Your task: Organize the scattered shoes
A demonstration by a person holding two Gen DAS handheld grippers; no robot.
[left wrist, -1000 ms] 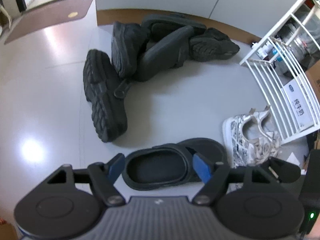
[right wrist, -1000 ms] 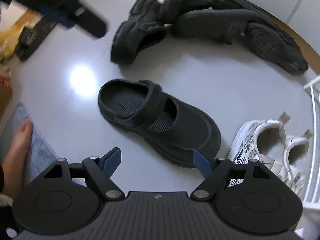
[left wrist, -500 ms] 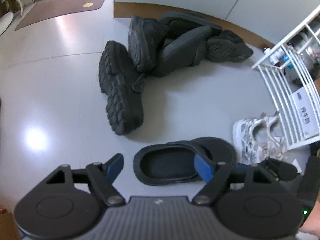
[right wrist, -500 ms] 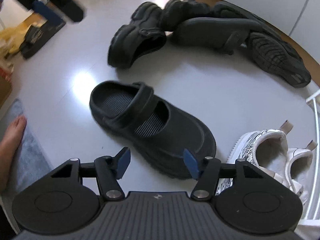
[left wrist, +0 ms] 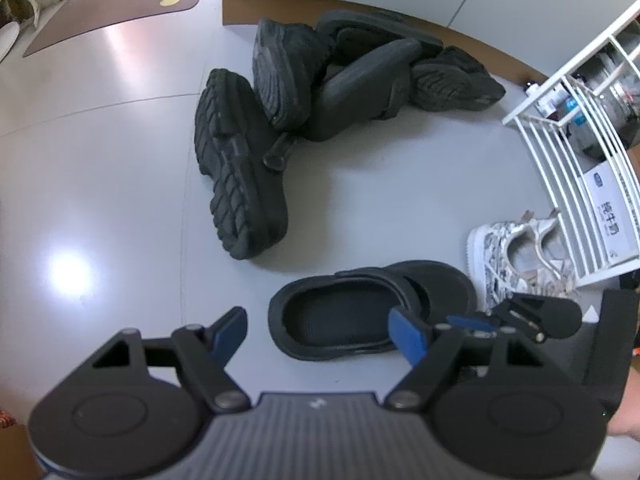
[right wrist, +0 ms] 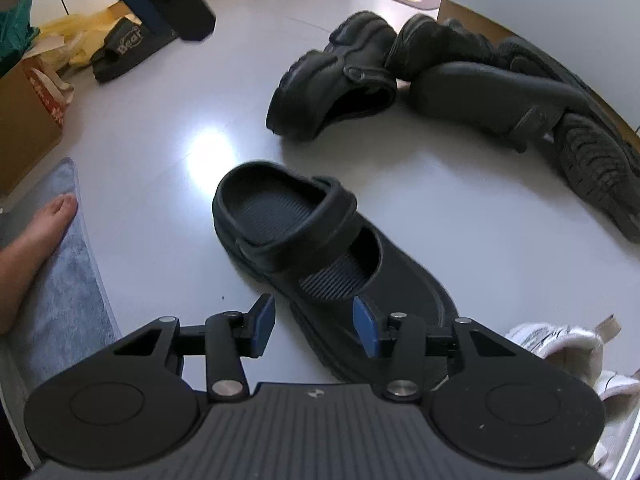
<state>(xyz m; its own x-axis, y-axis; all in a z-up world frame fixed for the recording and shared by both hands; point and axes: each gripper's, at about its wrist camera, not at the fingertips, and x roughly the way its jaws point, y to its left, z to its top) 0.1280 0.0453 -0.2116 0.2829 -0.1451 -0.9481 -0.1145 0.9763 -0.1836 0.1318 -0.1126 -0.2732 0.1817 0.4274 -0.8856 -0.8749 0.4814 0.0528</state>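
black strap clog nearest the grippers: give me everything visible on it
The black clog looks like matte moulded foam or rubber, with a ribbed footbed, thick sole and a strap across the opening. It stands upright on the grey floor, apart from the black shoe pile, toe beside the white patterned sneakers. The right gripper, jaws just narrowed, straddles its side edge; contact unclear.

Bright, even indoor light. A white glare spot shines on the glossy grey floor point(left wrist: 70, 276), seen in both wrist views. Shadows beneath the black shoes point(left wrist: 320, 92) are soft. Fisheye distortion bends and darkens the corners; focus is mostly sharp.
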